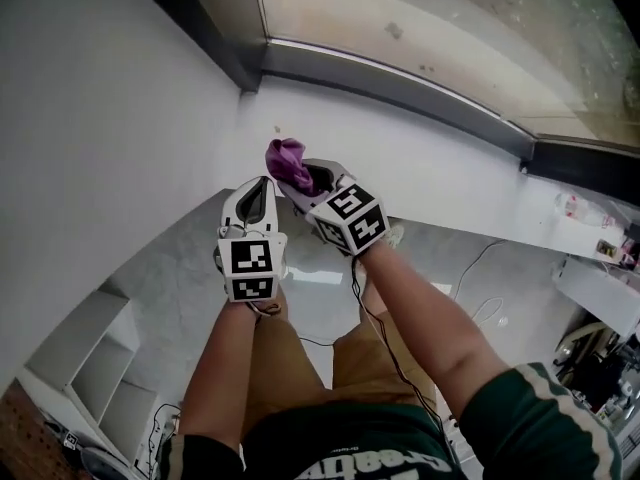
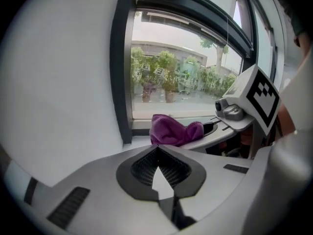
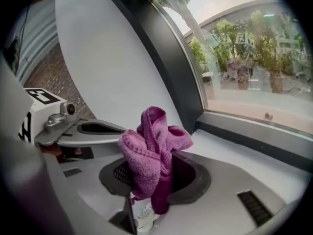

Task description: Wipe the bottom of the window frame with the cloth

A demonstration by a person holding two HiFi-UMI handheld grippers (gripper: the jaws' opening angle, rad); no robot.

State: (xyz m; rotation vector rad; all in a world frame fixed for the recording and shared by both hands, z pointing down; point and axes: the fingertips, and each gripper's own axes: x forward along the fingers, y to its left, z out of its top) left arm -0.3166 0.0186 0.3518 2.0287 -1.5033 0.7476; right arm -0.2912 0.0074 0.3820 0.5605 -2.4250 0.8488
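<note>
A purple cloth [image 1: 288,160] is bunched up in my right gripper [image 1: 302,178], which is shut on it just above the white sill [image 1: 420,148]. In the right gripper view the cloth [image 3: 151,148] stands up between the jaws of the right gripper [image 3: 155,168], with the dark bottom rail of the window frame [image 3: 254,133] a short way ahead. That rail [image 1: 400,80] runs along under the glass. My left gripper [image 1: 262,184] hovers beside the right one, shut and empty. Its own view, taken from the left gripper [image 2: 157,150], shows the cloth [image 2: 171,129] in front of the frame corner.
A dark vertical frame post [image 1: 205,28] meets the rail at the left corner, next to a white wall [image 1: 90,148]. White shelving [image 1: 95,363] sits low at the left. A cable [image 1: 478,268] lies on the floor, and a cluttered counter [image 1: 600,243] stands at the right.
</note>
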